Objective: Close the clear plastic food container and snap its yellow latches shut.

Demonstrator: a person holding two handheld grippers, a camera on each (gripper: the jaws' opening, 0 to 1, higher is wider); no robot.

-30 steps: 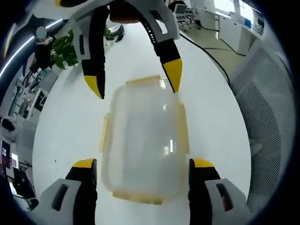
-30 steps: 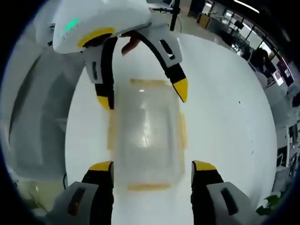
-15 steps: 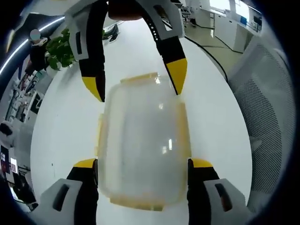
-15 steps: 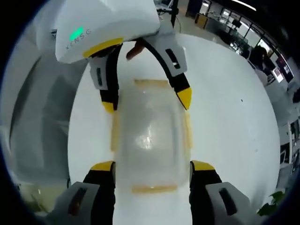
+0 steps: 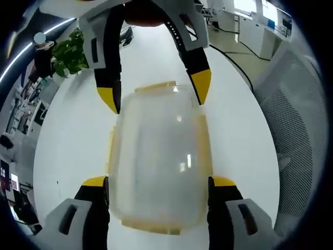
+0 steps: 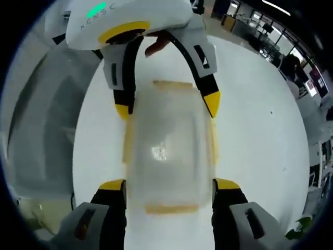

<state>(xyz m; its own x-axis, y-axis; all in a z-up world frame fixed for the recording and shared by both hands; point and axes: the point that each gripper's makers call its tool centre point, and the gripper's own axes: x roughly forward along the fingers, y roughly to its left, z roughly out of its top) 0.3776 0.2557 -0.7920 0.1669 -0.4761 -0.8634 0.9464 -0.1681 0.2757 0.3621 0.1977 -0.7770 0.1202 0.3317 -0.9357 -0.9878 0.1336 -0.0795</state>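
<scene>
Already the lid sits on the clear container (image 5: 158,166) on the white counter (image 5: 234,135); its yellow latches (image 5: 110,151) look unsnapped. Left claw (image 5: 158,182) and right claw (image 6: 169,185), both spread, straddle its opposite ends.

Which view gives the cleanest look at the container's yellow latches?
Left gripper view: the container is sharp there, and the yellow latches along its sides and ends read as distinct strips. In the right gripper view the same container is motion-blurred, so its latches smear into pale bands. Whether any are snapped, neither view settles.
</scene>
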